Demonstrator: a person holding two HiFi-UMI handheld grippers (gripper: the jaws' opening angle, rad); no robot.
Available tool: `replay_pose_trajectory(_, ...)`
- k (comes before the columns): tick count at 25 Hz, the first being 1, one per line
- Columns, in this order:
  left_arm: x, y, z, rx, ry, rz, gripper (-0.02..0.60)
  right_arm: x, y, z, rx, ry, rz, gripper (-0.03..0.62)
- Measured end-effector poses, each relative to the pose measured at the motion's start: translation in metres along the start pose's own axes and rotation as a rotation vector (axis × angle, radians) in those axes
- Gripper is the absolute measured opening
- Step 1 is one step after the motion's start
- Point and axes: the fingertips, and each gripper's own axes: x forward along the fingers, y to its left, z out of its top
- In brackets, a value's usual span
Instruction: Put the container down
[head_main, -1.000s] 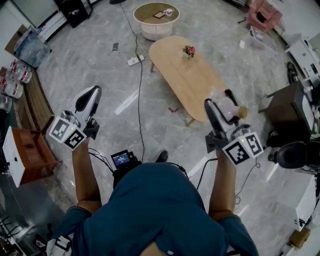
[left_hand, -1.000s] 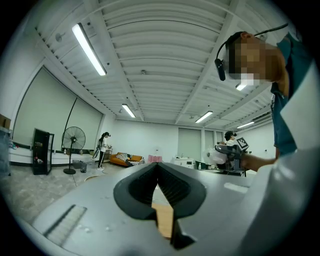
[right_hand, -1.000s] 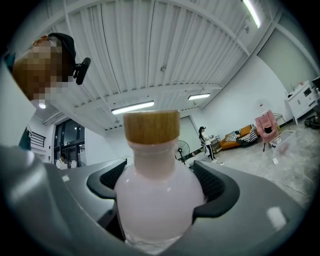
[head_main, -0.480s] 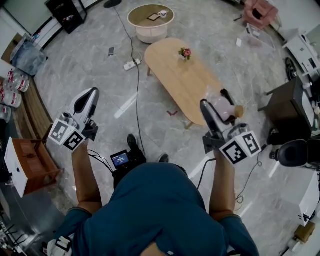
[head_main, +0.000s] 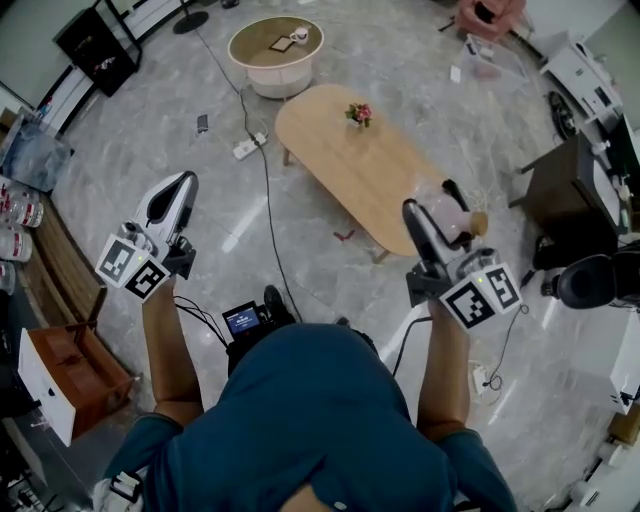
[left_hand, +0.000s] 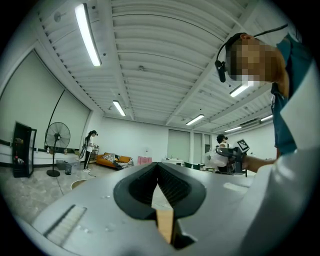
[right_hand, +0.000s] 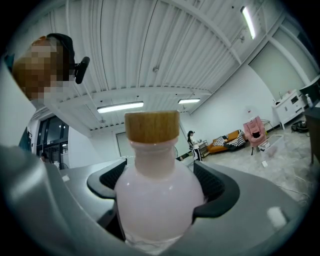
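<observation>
1. the right gripper has its jaws clamped on the round belly of a milky pink bottle. the bottle stands upright between the dark pads, and its cork cap sticks out past them.
2. the left gripper is pinched closed with nothing in it, held off to the side over the floor.
3. in the head view the bottle is up in the air, about over the near end of the long wooden table, and it rests on nothing.
4. farther along that table stands a small flower pot, well apart from the bottle.
5. what could go wrong, as i judge it:
   - the bottle hangs close to the table's rim, so letting go before its base is flat and fully over the wood could send it to the floor.
   - the body looks smooth and rounded, so a loosened grip on the way down might let it slide.
   - a tilted release could tip it over, as it is tall and narrow at the neck.
</observation>
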Motion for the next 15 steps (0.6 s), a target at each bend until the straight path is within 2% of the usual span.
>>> replay_pose_trajectory(5,0.004,0.055,0.006,-0.005,0.006,-0.043,-0.003,0.04,0.016,-0.007,-0.002,-0.023,-0.048,0.414)
replay_pose_trajectory(15,0.003,0.138,0.018,-0.008,0.002,-0.115,-0.003,0.102,0.045,-0.021,-0.008,-0.049,-0.124,0.414)
